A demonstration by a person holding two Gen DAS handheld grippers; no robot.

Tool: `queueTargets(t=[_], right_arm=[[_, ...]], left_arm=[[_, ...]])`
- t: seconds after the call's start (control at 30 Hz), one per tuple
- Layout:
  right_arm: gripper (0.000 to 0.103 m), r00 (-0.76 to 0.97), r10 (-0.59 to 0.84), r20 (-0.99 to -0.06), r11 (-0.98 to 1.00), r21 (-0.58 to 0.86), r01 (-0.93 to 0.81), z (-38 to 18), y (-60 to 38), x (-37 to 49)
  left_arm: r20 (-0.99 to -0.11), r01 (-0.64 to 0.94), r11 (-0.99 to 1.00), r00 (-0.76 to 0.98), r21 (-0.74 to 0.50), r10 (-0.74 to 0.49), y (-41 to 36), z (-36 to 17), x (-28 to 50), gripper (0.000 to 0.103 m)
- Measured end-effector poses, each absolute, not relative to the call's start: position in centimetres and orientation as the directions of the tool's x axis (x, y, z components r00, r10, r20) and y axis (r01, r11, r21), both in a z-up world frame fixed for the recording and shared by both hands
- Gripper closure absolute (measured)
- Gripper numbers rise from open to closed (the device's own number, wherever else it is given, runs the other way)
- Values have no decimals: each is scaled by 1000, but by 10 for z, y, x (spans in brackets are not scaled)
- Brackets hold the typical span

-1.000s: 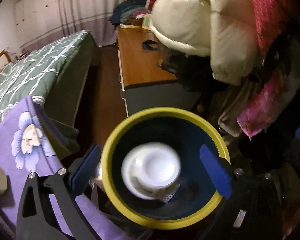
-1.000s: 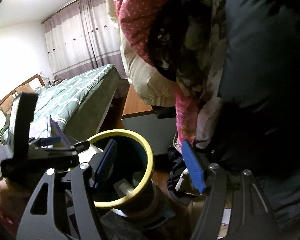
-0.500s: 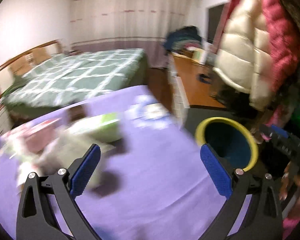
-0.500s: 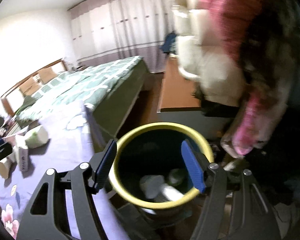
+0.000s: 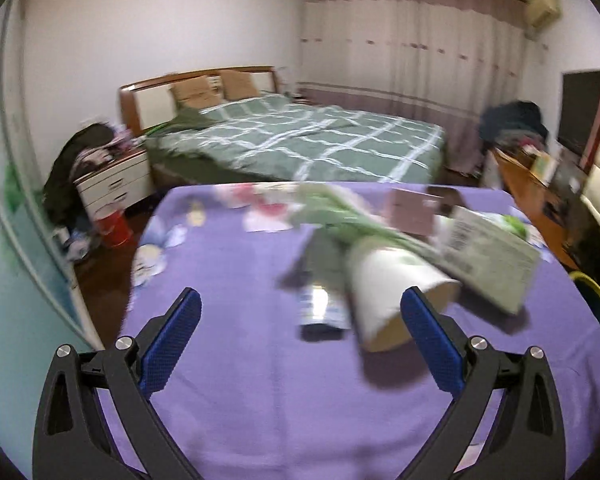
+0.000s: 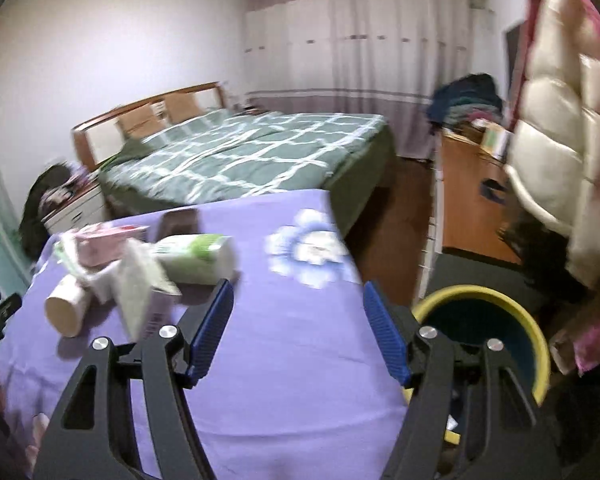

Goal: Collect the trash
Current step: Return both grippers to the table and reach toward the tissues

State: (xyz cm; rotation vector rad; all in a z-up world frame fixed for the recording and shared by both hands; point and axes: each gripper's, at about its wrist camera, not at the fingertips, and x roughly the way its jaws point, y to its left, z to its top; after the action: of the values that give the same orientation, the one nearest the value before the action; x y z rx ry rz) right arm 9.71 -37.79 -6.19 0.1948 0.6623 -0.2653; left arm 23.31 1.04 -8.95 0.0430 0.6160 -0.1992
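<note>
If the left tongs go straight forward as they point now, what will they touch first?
Probably the white paper cup lying on its side on the purple tablecloth, near the right finger of the open left tongs; blur leaves depth uncertain.

The left hand-held gripper is held low and level, its two blue-padded fingers spread wide with nothing between them. The right hand-held gripper is tipped slightly downward, its jaws likewise parted and gripping nothing.
</note>
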Motion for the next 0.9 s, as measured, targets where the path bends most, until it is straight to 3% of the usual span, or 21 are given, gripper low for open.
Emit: queueTargets(t=[0.53,0.7,0.8,0.9], right_arm=[[39,756,121,-644,990,131,-47,-64,-242,178],[67,734,232,-638,972,130,-194,-61,-195,198],[75,714,281,-641,956,119,-269,-63,-170,209],[76,697,287,-657,949,97,-299,-71,-151,221]], left_arm=[[-568,18,999,822,-36,-36,56,-78,233,5],[-569,-58,997,822,-47,21,72,-78,234,5],[-557,-84,996,829,-40,48,76,-77,232,5],[-549,-109,994,832,-25,77,78,-77,232,5]])
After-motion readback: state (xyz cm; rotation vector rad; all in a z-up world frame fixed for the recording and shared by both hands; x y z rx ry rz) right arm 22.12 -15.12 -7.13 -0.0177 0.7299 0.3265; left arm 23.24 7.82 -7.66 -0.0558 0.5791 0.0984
